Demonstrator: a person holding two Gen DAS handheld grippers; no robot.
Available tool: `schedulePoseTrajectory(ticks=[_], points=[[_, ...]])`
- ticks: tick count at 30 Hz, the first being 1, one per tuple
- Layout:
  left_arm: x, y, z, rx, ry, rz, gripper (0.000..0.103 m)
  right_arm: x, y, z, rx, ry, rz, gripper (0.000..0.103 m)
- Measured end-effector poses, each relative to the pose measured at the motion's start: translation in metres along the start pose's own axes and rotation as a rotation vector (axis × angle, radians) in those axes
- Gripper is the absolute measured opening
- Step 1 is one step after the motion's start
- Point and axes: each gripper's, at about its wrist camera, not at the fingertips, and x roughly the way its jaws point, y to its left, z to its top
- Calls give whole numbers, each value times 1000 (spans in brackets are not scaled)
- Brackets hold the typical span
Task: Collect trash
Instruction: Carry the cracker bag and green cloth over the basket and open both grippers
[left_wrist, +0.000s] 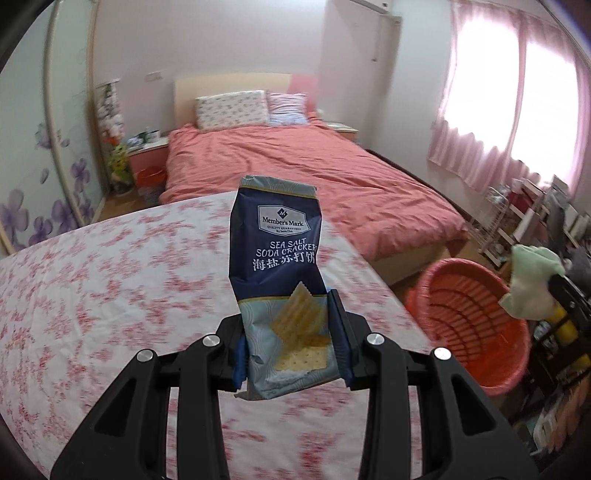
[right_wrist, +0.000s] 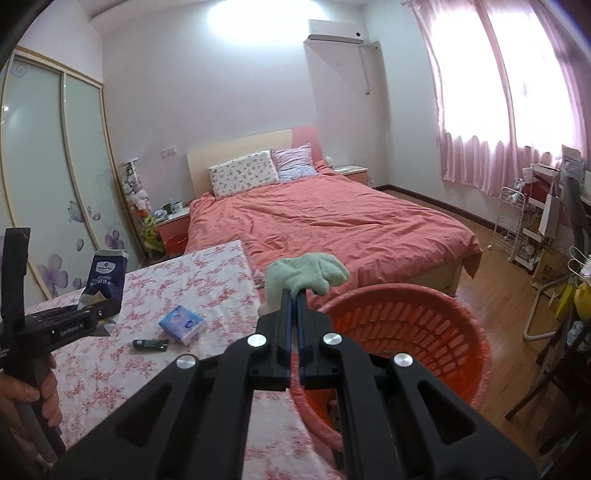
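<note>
Both hands loaded, heading for the basket

The floral-cloth counter sits beside the orange basket, which I judge to be where the trash goes. My left hand-held gripper is clenched on the lower part of the cracker bag, upright so it cannot slip. My right hand-held gripper is clamped tight on a pale green cloth above the rim. A tissue pack and a small dark object, too small to identify, wait on the counter. The basket's bottom is hidden.
</note>
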Motion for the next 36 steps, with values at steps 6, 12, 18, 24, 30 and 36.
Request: schedulePoseTrajectory(ticks=[6, 12, 18, 24, 30, 36], points=[[0, -44, -4, 72, -14, -69, 37, -6, -28, -3, 36, -6, -30, 3], [6, -84, -9, 124, -8, -146, 37, -8, -55, -8, 70, -9, -57, 4], [19, -120, -18, 166, 18, -221, 37, -4, -79, -15, 97, 5, -79, 4], [31, -150, -27, 197, 54, -280, 37, 5, -99, -24, 124, 24, -93, 4], [40, -171, -35, 223, 77, -320, 37, 11, -115, -30, 146, 33, -96, 4], [46, -183, -40, 233, 97, -337, 37, 16, -129, -32, 166, 40, -90, 4]])
